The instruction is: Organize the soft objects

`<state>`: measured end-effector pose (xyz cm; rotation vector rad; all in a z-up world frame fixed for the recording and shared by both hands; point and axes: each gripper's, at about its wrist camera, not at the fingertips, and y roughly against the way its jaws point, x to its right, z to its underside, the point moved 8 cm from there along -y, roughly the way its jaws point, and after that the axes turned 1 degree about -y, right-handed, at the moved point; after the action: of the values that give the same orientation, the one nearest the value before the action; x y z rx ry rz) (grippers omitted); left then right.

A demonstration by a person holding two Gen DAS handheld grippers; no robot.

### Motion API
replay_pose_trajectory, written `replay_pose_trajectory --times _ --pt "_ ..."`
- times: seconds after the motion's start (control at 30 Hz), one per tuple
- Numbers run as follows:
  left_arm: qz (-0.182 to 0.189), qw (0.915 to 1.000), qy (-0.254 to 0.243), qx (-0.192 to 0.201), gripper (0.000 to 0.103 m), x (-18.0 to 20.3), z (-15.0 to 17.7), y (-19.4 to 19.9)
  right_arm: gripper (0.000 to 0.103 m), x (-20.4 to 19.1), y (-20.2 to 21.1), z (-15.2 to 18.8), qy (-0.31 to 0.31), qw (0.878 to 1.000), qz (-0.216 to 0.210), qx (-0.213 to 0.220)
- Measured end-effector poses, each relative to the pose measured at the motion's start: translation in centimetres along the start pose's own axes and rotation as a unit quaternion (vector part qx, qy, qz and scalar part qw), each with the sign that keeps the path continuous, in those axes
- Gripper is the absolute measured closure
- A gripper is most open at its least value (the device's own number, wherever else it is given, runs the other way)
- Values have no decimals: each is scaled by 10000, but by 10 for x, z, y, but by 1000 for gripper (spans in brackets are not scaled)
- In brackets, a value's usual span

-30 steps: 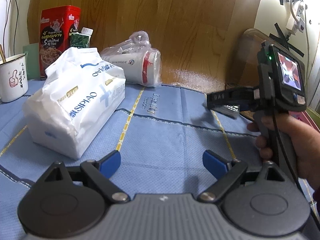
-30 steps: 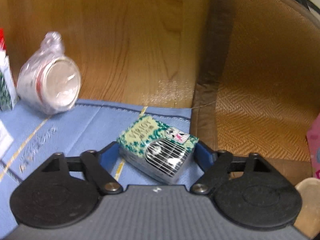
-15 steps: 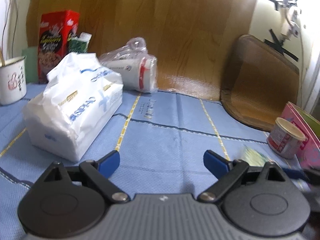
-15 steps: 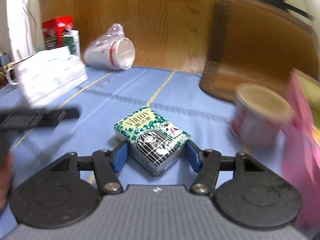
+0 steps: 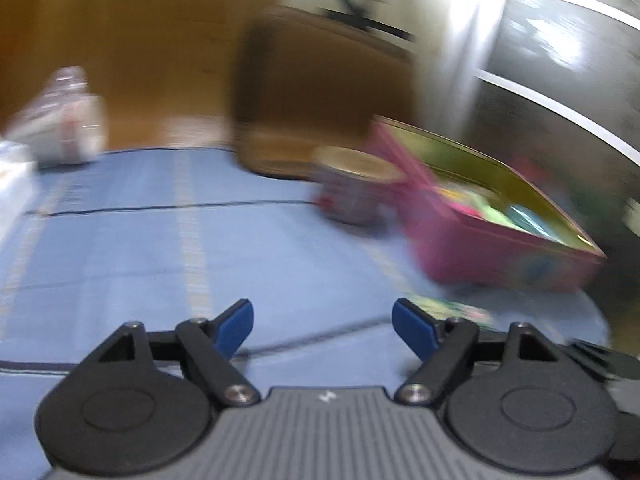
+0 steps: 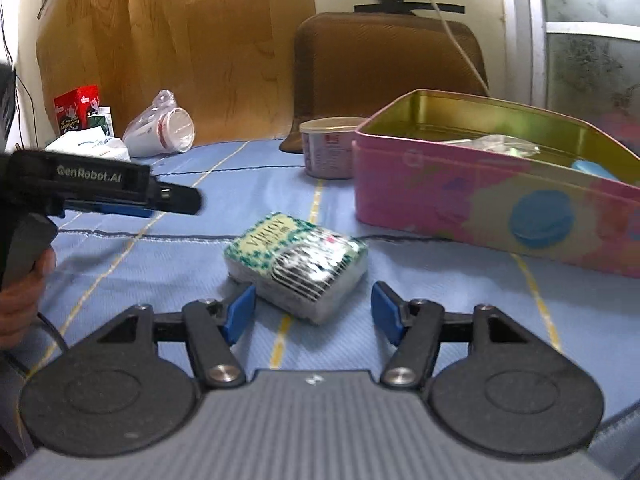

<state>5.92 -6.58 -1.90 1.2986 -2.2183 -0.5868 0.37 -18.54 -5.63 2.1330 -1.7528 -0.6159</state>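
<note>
A small green-and-white tissue pack (image 6: 297, 262) lies on the blue cloth just ahead of my right gripper (image 6: 313, 312), which is open with its jaws apart and not touching the pack. The pack shows blurred in the left wrist view (image 5: 452, 310), to the right of my left gripper (image 5: 323, 326), which is open and empty. The left gripper also shows in the right wrist view (image 6: 100, 192), held at the left. A large white tissue bag (image 6: 90, 146) lies far left. An open pink tin (image 6: 496, 196) stands right of the pack.
A small lidded tub (image 6: 328, 146) stands beside the pink tin (image 5: 500, 236). A bagged stack of cups (image 6: 162, 128), a red box (image 6: 76, 108) and a brown woven mat (image 6: 384, 68) stand at the back against the wooden wall.
My right gripper carried the small pack toward the pink tin, set it on the cloth and opened. My left gripper swung right, so the tin now fills its blurred view.
</note>
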Motion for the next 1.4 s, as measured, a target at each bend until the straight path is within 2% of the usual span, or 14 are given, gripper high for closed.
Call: replay_pose_trajectory --times 0.17,0.23,0.27,0.33,0.37,0.6,0.7,0.8,0.87,0.93,1.07,1.17,1.3,1.4 --pt "272 9986 -323 -319 31 40 6 -15 37 3 6 5 128 9998 4 123" --pt "346 9974 -309 -560 43 47 13 -25 38 2 5 6 144 9997 -92 159" --pt "461 9971 -216 -557 44 49 13 -28 47 1 3 6 171 9996 -151 149" --pt "655 9953 -95 -708 54 56 12 -29 65 -1 5 6 295 9992 -173 190" --pt "627 9955 -76 -713 54 59 9 -28 65 -1 6 5 346 9990 -112 244" --pt "958 9930 -696 -11 54 112 -45 -14 65 31 38 -33 160 9914 315 1261" --pt "1103 9887 -1007 159 53 140 -68 -30 63 56 40 -52 170 9846 672 1604" --pt "1156 9854 -1225 243 53 160 -83 -56 63 86 30 -67 -9 9819 935 1647" --pt "1118 9838 -1361 341 48 169 -94 -77 63 105 18 -77 -122 9813 1045 1612" --pt "975 9832 -1483 413 21 180 -104 -102 62 132 0 -88 -182 9800 1217 1564" --pt "306 9874 -1538 195 20 183 -109 -142 58 171 -34 -97 -197 9761 1751 1269" --pt "290 9919 -1231 156 20 174 -109 -137 58 177 -31 -91 -535 9772 1568 1329" --pt "-64 9918 -1259 195 17 165 -106 -125 58 172 -19 -81 -699 9761 1484 1423" --pt "-167 9919 -1251 165 15 161 -103 -112 58 163 -4 -78 -842 9733 1434 1584"
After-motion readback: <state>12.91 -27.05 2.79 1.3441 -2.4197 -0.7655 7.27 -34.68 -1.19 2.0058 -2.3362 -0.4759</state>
